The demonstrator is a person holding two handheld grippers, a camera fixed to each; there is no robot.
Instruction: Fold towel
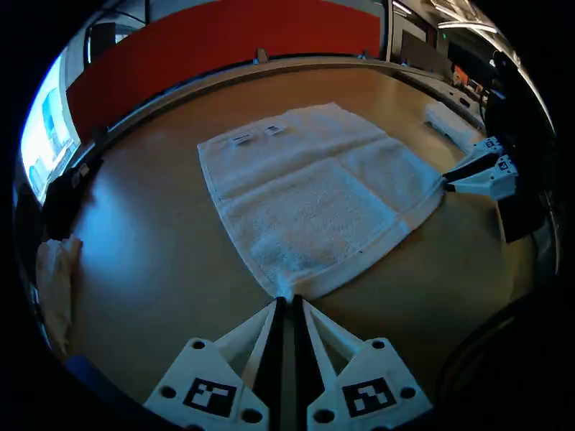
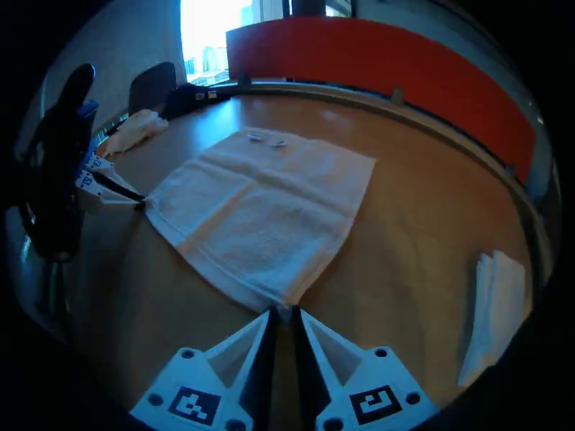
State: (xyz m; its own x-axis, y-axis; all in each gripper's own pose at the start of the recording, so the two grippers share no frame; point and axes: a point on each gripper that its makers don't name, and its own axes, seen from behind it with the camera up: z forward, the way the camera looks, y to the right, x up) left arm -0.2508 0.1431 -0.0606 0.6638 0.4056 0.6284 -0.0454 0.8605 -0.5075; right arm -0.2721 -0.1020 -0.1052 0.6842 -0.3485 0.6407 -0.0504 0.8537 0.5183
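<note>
**A:** Left gripper fingers sit right under the lens, nearly closed, with a thin slit between them. The near corner of the towel is bunched in the tips. It reads as clamped on.

**B:** Right one?

**A:** Same. Right gripper fingers are pinched onto the next corner along, and the cloth puckers where it enters. In the left gripper view it's out at the side, tips together on that corner.

**B:** Where's the towel?

**A:** Spread flat on the bench, about mid-surface. Two small tags lie by the far edge. I can't tell whether it's a single layer.

**B:** Why those two corners?

**A:** My read is that they're the two ends of one edge. Held that way, the edge can travel taut across to the tagged edge in one pass. The fold hasn't started: nothing is lifted and there's no crease.

**B:** Anything in the way?

**A:** No. There's a folded towel off to one side and a crumpled cloth near the opposite rim. Both are well apart from the working towel. A red partition stands behind the bench.

**B:** Risk?

**A:** The grip is only on the very corners. Terry is thick, so I'd guess a corner could slip out on the lift. Uneven lift would skew the edge.
</note>
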